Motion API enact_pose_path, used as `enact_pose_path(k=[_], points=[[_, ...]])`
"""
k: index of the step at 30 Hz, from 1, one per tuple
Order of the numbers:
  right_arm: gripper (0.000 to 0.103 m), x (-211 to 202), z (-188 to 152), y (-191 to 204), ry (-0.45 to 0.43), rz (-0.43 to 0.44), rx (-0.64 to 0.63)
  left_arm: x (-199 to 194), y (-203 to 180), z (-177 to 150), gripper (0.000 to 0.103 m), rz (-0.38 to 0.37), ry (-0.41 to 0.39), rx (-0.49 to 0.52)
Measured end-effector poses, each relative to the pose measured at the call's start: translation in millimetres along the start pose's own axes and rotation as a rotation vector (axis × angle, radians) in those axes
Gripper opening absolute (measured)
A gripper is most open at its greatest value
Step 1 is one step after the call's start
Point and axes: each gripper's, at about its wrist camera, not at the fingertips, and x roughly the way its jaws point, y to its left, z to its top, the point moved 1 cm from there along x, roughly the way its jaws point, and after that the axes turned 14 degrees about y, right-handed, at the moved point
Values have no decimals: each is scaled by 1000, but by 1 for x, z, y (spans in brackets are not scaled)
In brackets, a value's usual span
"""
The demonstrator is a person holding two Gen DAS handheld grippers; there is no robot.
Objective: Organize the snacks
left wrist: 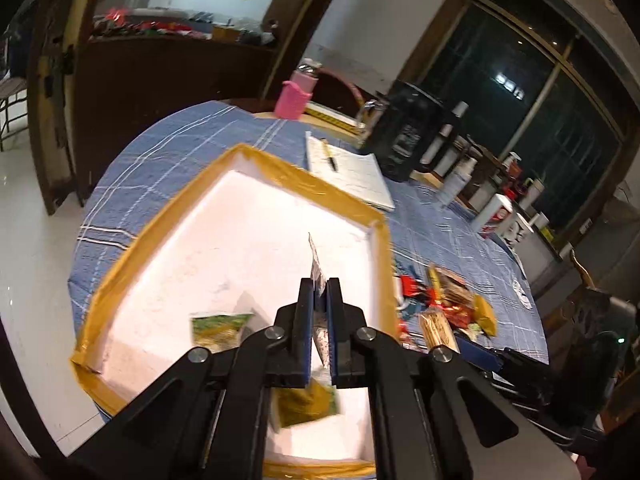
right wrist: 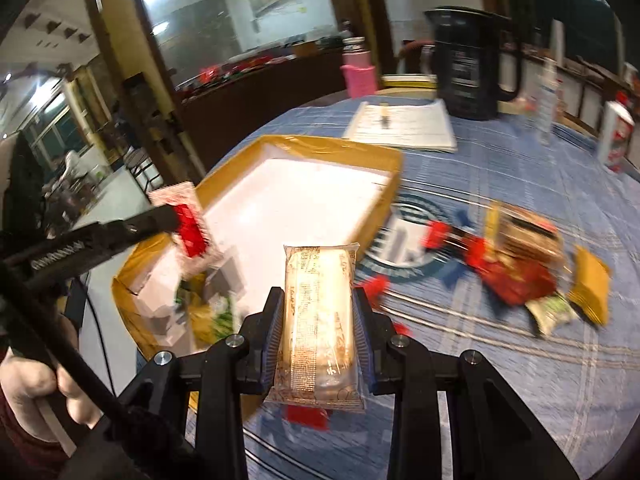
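Observation:
My left gripper is shut on a thin red-and-white snack packet, seen edge-on, above the white foam box with a tan taped rim. In the right wrist view that same gripper hangs over the box's near left part with the packet in it. Two green packets lie inside the box. My right gripper is shut on a long clear-wrapped cake bar, above the table just right of the box. A loose pile of snacks lies on the blue cloth.
Behind the box lie a notebook with a pen, a black jug and a pink bottle. White bottles and a carton stand at the far right. A person's hand grips the left tool's handle.

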Motion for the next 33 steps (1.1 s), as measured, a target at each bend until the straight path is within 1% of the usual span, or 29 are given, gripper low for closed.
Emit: enact_pose_path(k=[5,9,12,13,14,15,16,17,18,20,21,22,24,27,29,31,33], points=[[33,34,22,25,39,-8,-49,9,26,6,7,1,22,-53],[33,53,27,32,63,7,-52,16,41,5,7,-6,50,-94],[34,63,27,38,78,-11,-76,11,44,1,12,-13,45,-95],[36,63,26,42,74,-20,-90,7,44,0,18,-9,39,-92],[36,63,25,45,66,-27,-99,3,43,-2,28,-8,33,-90],[36,61,24,47,48,-40,-107,0,42,-3,33,-9,25,-90],[37,59,24,48,42,-42,-110,-5,40,-6,44,-13,10,-91],[37,58,24,49,38,-37,-112,-12,38,-9,52,-14,-9,-94],[37,55,24,49,34,-37,-108,-16,37,-11,55,-15,-20,-96],[37,47,24,46,14,-37,-97,-28,32,-18,67,-18,-46,-110],[37,41,23,43,5,-30,-87,-34,30,-22,71,-13,-58,-120],[37,34,21,39,-4,-21,-74,-41,28,-27,79,-6,-68,-140],[36,18,15,32,-31,-4,-55,-52,24,-38,81,-19,-90,-167],[36,-10,0,18,-84,26,-35,-67,11,-63,81,-79,-142,-176],[35,-31,-15,6,-119,66,-11,-73,2,-75,81,-107,-171,-171],[32,-46,-27,-8,-138,105,23,-76,-13,-87,81,-134,-184,-158],[32,-59,-42,-21,-145,146,65,-79,-27,-93,81,-154,-178,-136]])
